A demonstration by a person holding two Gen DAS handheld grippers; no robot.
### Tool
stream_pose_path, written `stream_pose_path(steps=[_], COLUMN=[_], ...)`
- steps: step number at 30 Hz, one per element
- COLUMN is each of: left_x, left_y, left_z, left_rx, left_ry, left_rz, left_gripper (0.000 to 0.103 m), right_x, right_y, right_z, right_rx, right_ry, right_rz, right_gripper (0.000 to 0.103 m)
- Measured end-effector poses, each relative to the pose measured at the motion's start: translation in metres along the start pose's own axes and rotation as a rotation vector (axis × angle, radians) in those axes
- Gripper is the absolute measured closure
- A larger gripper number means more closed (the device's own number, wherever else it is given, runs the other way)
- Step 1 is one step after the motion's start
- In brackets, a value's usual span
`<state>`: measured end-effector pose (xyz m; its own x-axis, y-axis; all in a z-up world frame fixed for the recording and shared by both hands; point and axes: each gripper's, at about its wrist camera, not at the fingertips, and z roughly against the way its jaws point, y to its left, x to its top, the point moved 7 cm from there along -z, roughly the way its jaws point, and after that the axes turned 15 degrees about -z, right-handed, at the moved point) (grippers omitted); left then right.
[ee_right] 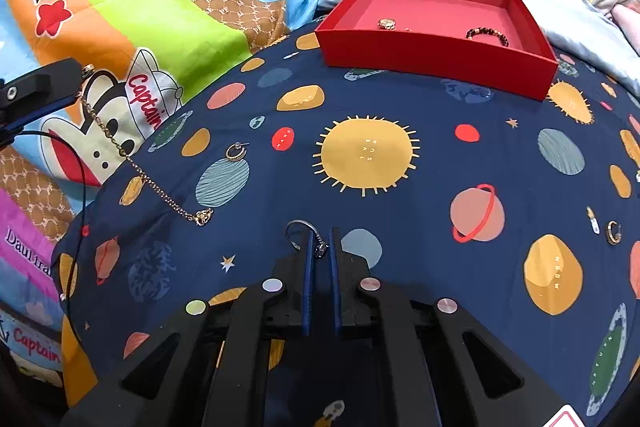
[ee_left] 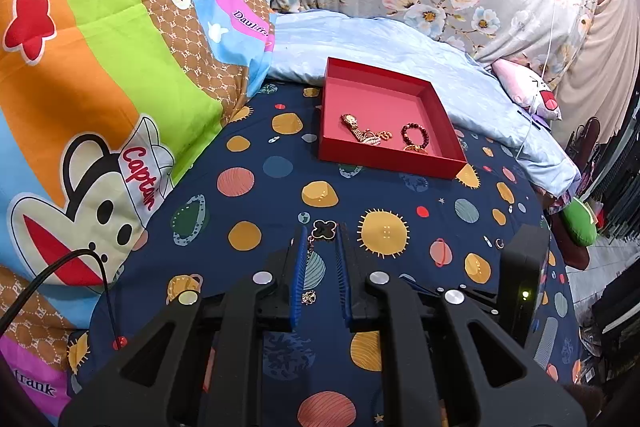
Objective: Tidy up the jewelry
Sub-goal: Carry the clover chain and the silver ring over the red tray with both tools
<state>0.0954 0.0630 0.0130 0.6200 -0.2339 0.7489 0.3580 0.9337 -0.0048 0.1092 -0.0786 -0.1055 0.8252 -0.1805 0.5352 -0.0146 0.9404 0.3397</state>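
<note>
While two grippers work over a bed with a planet-print sheet (ee_right: 400,99), the sorting is only partly done. The red tray (ee_left: 384,163) stands at the far side of the sheet, and three or so pieces lie in it already: a gold watch (ee_left: 354,127), a dark bead bracelet (ee_left: 414,135) and a small tangle of gold between them.

The left gripper (ee_left: 323,239) has its jaws narrow, and they hold a gold chain (ee_right: 136,163) with a black clover charm (ee_left: 323,229) at its top end. In the right wrist view this chain hangs down from the gripper at the left, and its low end rests on the sheet.

The right gripper (ee_right: 321,239) has its jaws almost together on a thin silver ring (ee_right: 300,233), which sits at the near middle of the sheet; the ring seems pinched at its stone, though I cannot tell if it is lifted.

Two gold hoop earrings are left on the sheet: one (ee_right: 236,151) to the left near the chain, one (ee_right: 613,233) far to the right. So I judge about half is left: the chain, the ring and both earrings must go to the tray.
</note>
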Motion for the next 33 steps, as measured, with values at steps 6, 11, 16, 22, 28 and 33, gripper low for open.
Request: stream_pose_path(steps=[6,11,16,22,28,33], left_x=[0.002,0.009,0.027,0.074,0.141,0.195], left_y=[-0.006,-0.015,-0.024,-0.040,-0.055,-0.055], left_z=[0.001,0.004,0.010,0.017,0.003,-0.030], left_rx=[-0.010,-0.027,-0.041,-0.079,-0.134,-0.118], left_ry=[-0.004,-0.021,-0.052,-0.132,-0.192,-0.232], left_rz=[-0.007,-0.023,-0.054,-0.089,-0.140,-0.162], left_gripper=[0.089,0.089,0.089,0.089,0.089,0.089], right_x=[0.002,0.013,0.034,0.076,0.134,0.188], right_y=[-0.005,-0.013,-0.022,-0.039,-0.053,-0.066], right_z=[0.017,0.044,0.073,0.101,0.111,0.098], right_rx=[0.016,0.026,0.018,0.018,0.027,0.029], right_ry=[-0.021,-0.067,-0.125,-0.200,-0.257,-0.283], right_rz=[-0.040,-0.076,-0.099,-0.135,-0.143,-0.163], right_gripper=[0.097,0.097,0.097,0.097,0.097,0.097])
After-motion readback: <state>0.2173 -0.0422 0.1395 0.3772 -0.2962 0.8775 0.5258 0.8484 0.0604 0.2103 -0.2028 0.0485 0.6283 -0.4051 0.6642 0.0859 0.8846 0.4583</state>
